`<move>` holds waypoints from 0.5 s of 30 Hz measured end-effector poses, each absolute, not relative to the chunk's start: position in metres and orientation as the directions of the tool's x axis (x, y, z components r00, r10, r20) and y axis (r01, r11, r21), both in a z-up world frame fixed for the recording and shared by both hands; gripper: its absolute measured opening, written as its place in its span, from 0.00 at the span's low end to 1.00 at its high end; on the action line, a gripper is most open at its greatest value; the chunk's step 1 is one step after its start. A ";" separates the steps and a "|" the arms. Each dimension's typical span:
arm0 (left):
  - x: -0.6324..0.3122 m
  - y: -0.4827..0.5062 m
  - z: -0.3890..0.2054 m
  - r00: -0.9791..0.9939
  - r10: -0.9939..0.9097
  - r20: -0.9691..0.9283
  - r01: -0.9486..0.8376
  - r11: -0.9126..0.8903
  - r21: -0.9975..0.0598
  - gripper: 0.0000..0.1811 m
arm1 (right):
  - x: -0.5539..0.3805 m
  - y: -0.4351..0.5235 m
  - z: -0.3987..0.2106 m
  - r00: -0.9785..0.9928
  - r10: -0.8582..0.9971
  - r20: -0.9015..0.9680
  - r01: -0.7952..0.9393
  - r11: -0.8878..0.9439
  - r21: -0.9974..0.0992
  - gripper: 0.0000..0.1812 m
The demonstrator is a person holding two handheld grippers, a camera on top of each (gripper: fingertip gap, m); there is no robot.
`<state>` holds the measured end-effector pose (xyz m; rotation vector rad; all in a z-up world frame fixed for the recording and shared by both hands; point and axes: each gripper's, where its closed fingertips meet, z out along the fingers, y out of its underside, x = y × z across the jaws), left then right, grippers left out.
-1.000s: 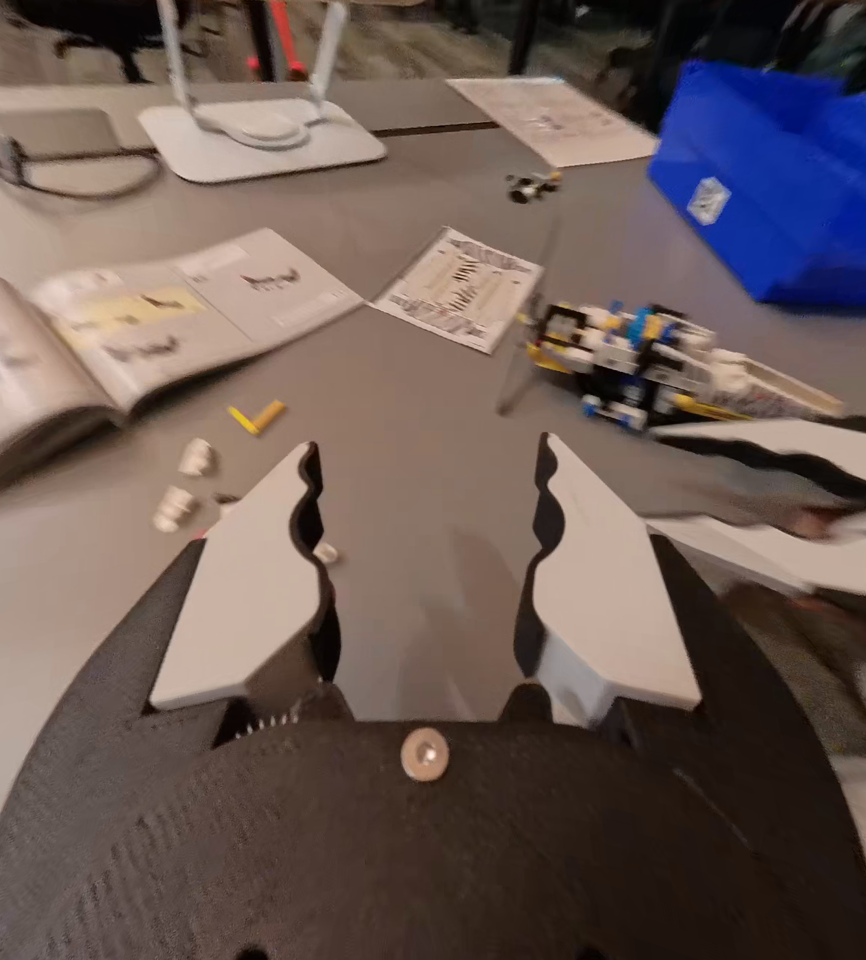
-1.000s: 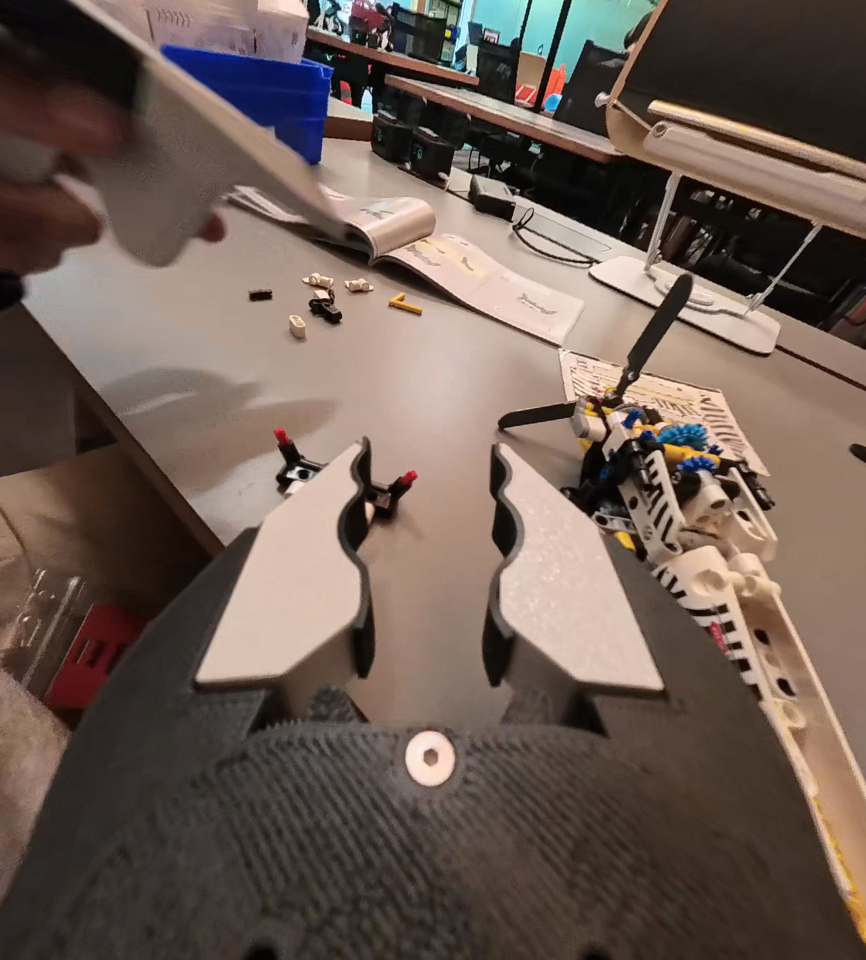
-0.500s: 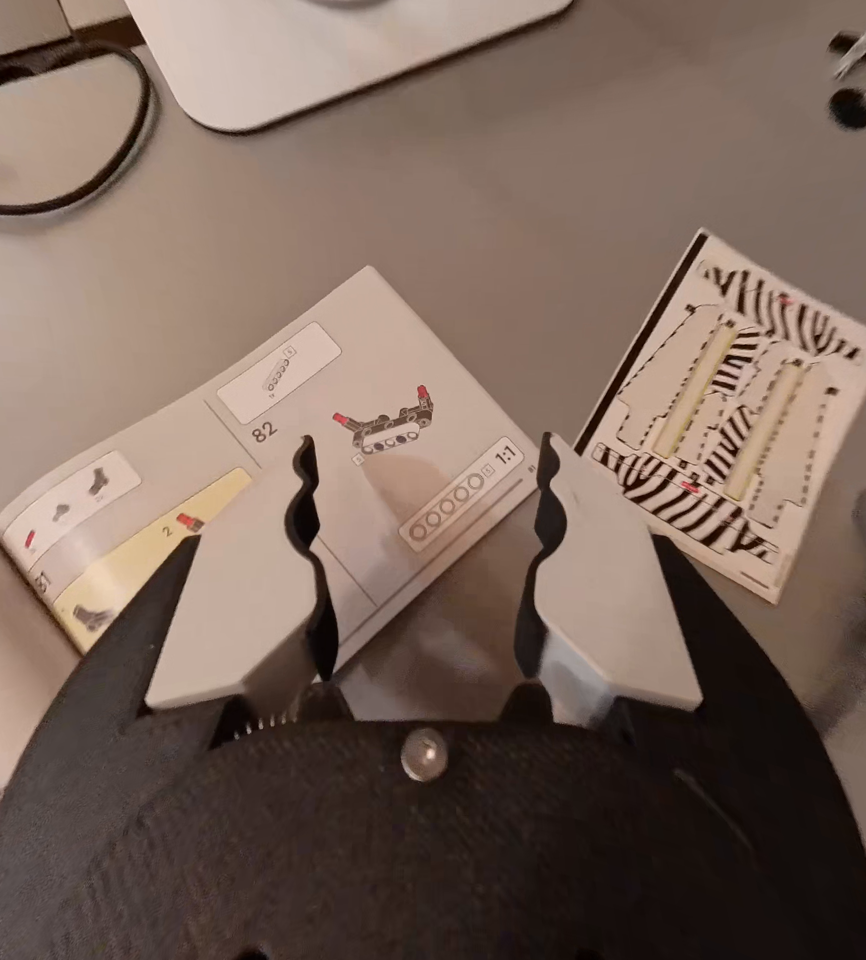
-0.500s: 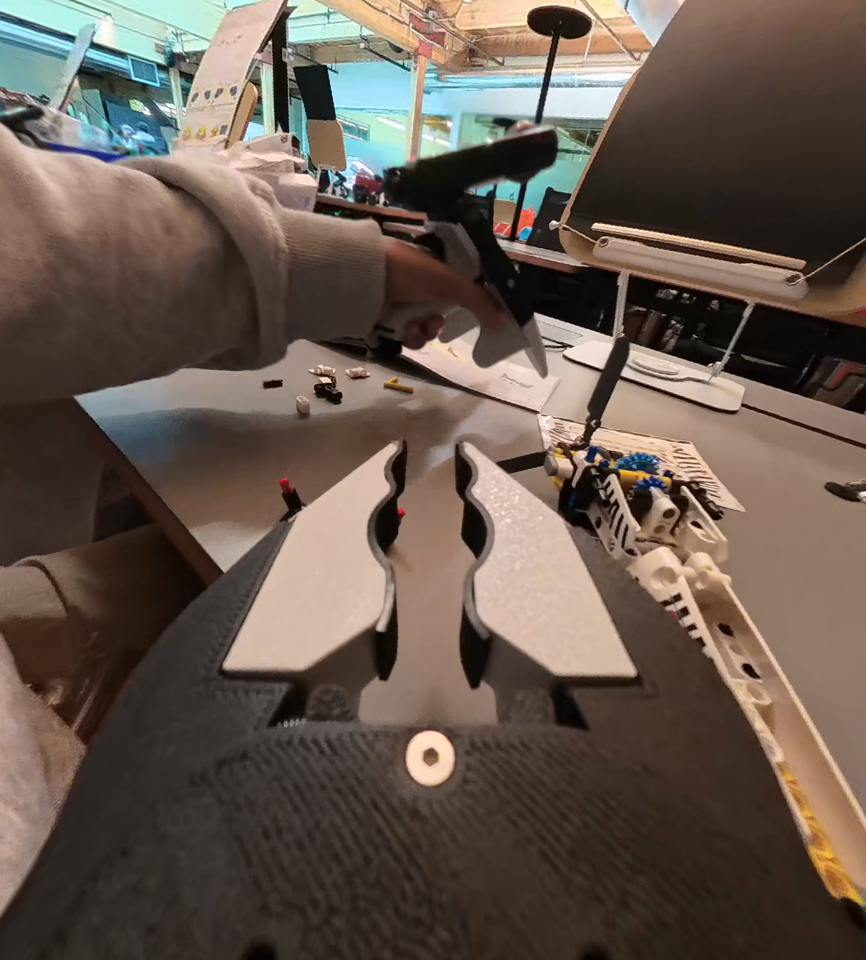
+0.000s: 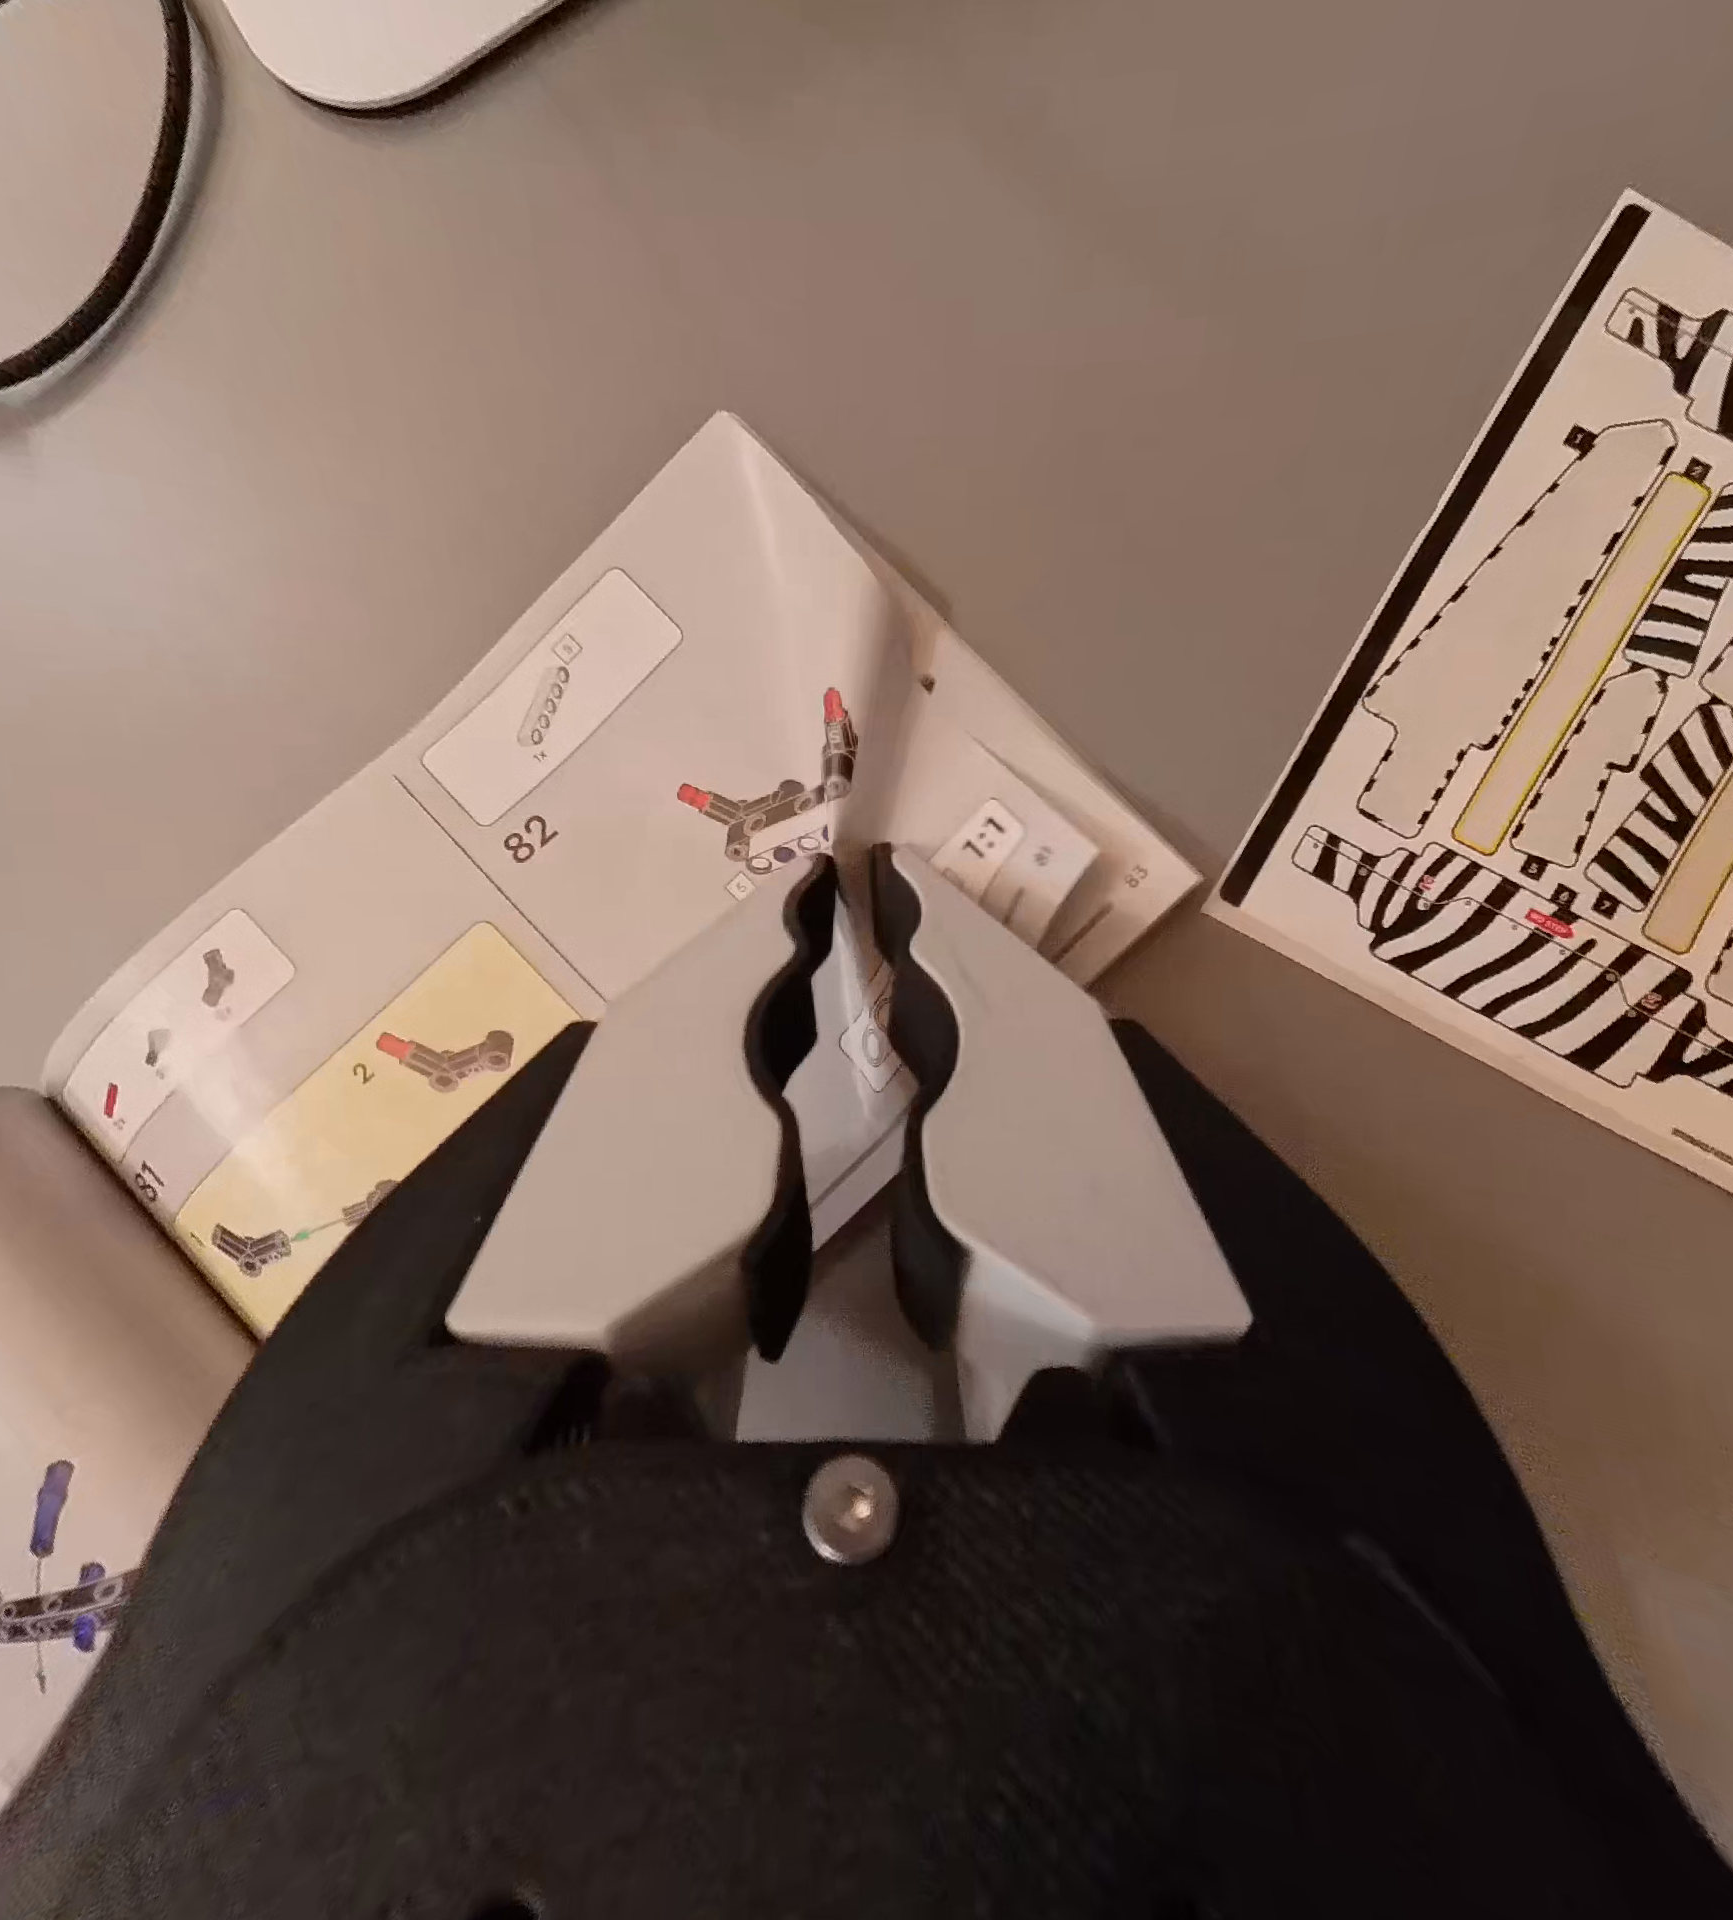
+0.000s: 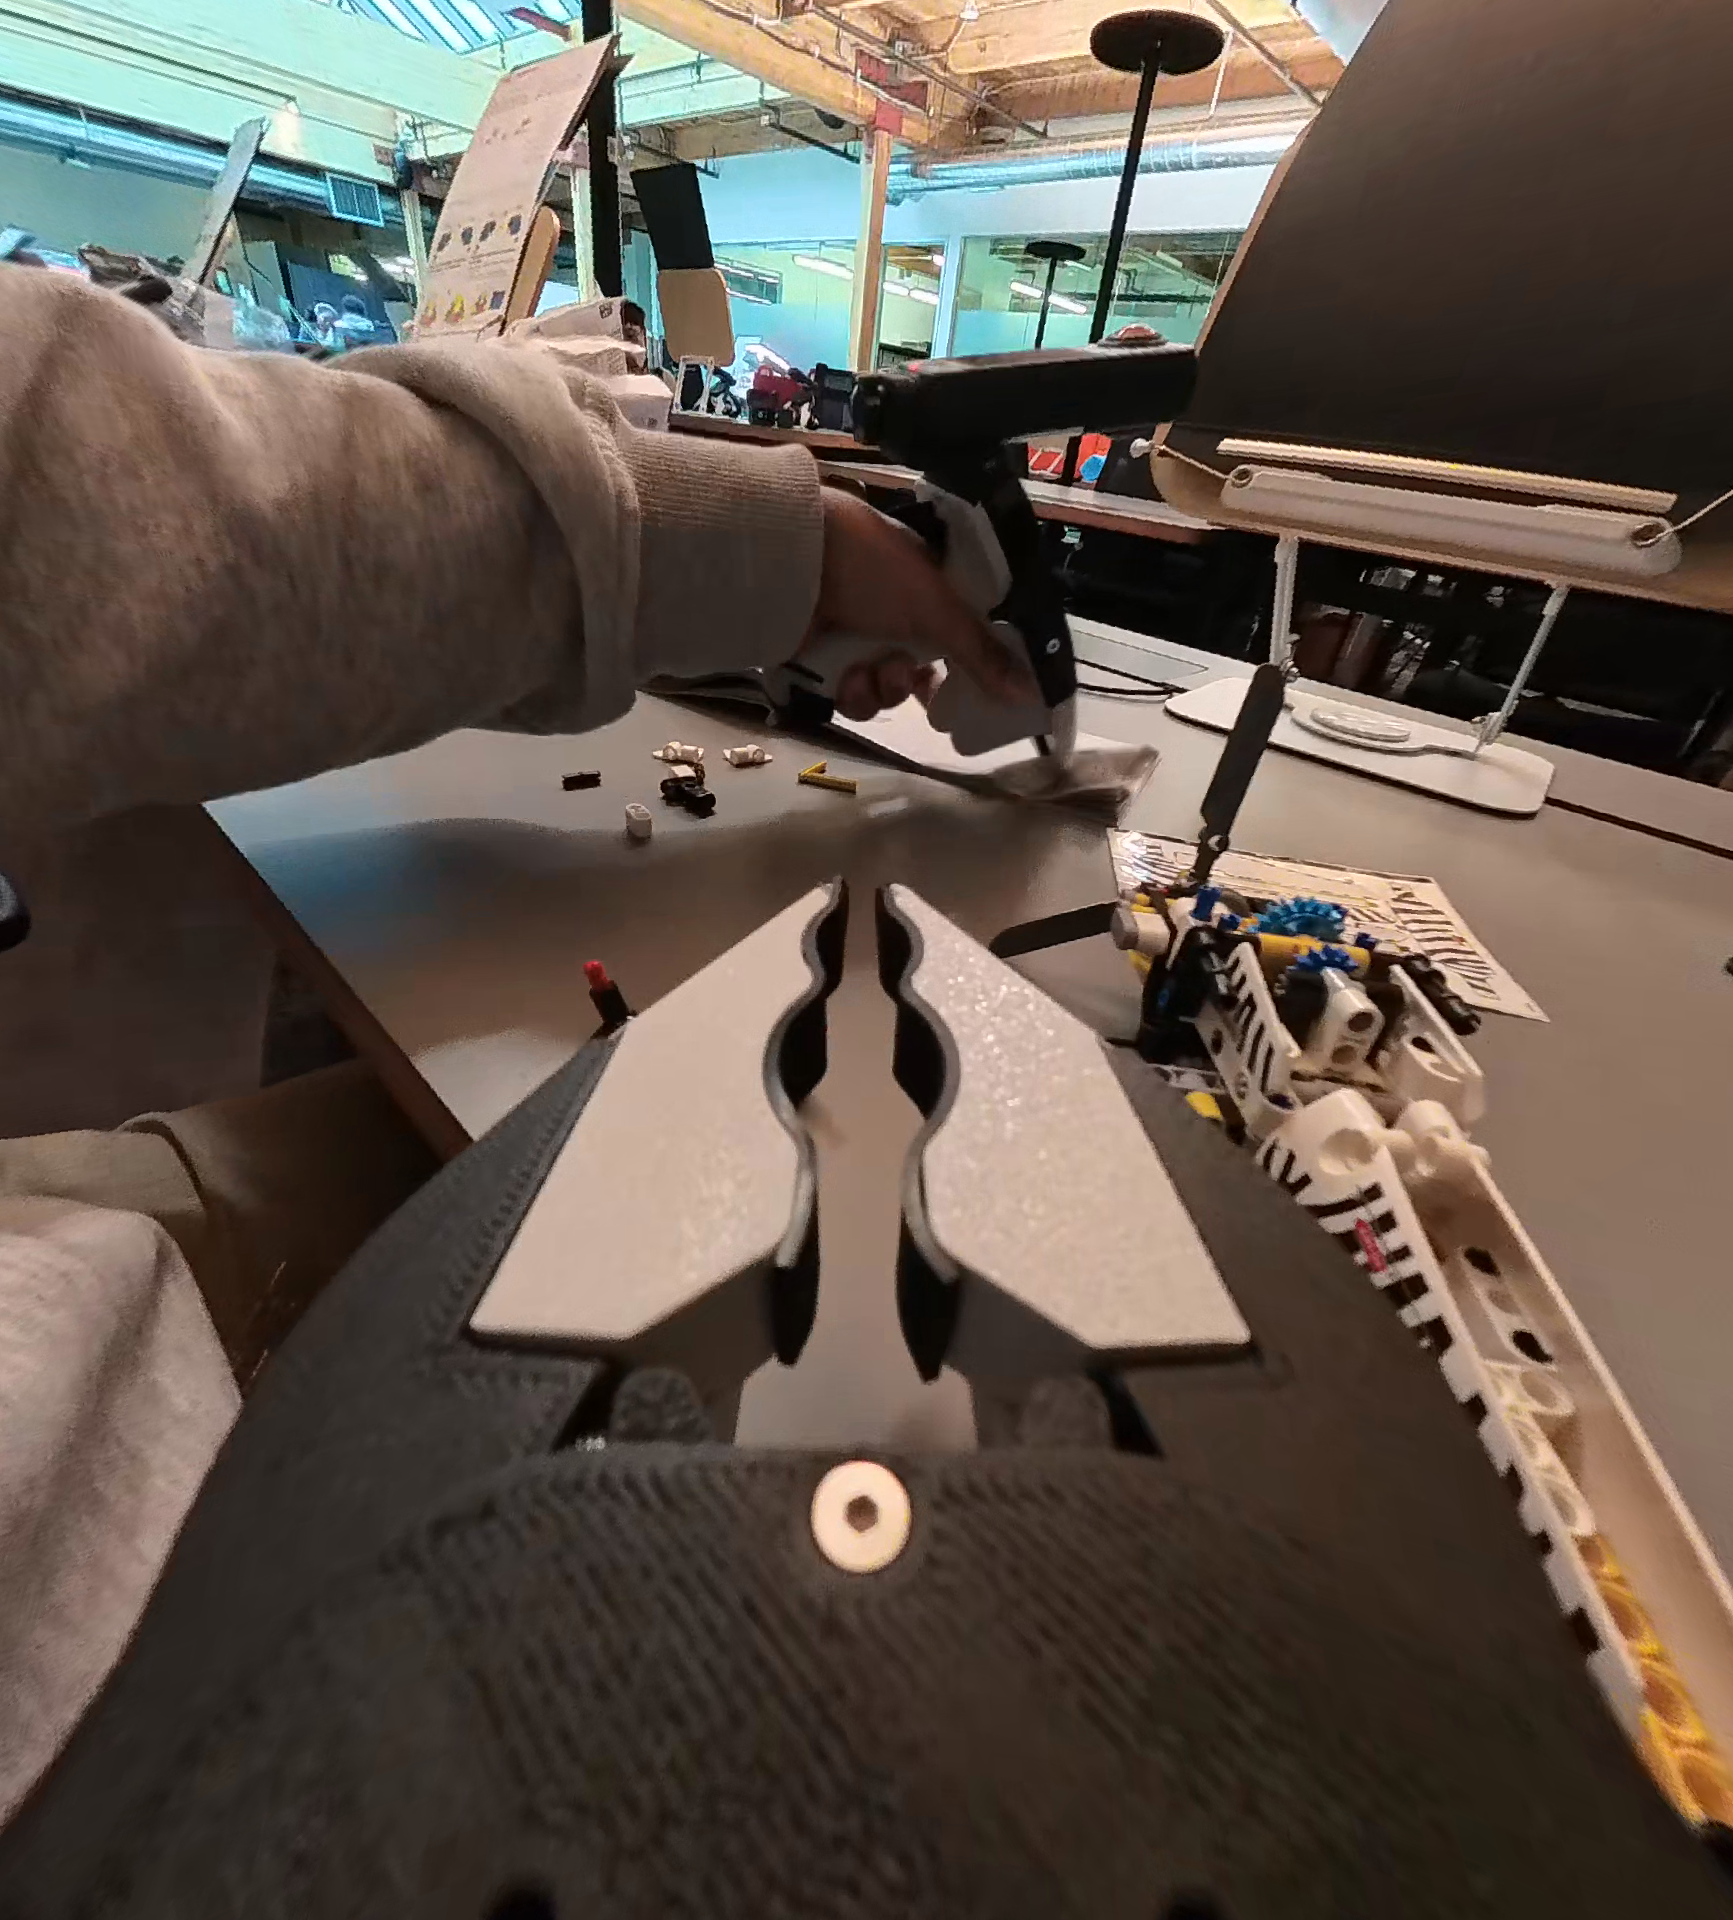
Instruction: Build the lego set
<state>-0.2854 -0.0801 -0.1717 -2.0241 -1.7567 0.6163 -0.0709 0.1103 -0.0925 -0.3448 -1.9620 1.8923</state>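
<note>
The lego set's instruction booklet (image 5: 571,790) lies open on the grey table (image 5: 945,312), its right page pinched and lifted by the nearly closed left tongs (image 5: 851,883) beside a zebra-striped sticker sheet (image 5: 1589,727), while the right tongs (image 6: 862,904), almost closed and empty, hover beside the part-built model (image 6: 1288,1029).
</note>
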 end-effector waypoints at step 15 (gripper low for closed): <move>-0.266 -0.102 -0.117 0.096 0.965 0.244 0.710 0.105 -0.696 0.02 | -0.074 0.106 -0.097 -0.893 0.438 0.103 -0.069 0.093 -0.993 0.00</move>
